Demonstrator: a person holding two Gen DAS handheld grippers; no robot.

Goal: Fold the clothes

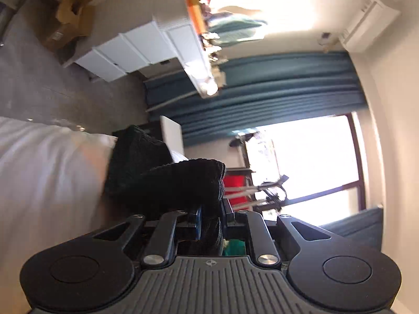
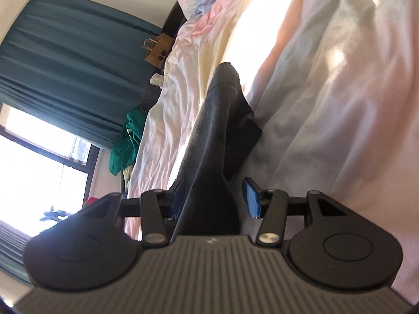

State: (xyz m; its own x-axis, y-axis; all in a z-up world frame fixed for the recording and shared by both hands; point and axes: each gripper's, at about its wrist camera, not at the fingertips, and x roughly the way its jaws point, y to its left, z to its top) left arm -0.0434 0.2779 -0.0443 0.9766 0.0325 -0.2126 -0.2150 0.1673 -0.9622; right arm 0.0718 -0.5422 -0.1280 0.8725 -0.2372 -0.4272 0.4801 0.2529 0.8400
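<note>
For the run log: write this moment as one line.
task: fold clothes | left tool: shut on black garment | right tool: open, dark garment between its fingers | surface: bed sheet

Each gripper, left [image 1: 210,218] and right [image 2: 213,200], has a ribbed grey base, black linkage arms and 2 round black discs. Silver screws pin the arms. The pads [image 2: 251,198] are blue.

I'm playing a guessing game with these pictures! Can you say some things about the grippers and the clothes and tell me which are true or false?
1. The left hand-held gripper is pinching a dark garment. True.
2. The right hand-held gripper is shut tight. False: it is open, with dark cloth between the jaws.
3. The curtains are red. False: they are teal.
4. The bedsheet is pale. True.
</note>
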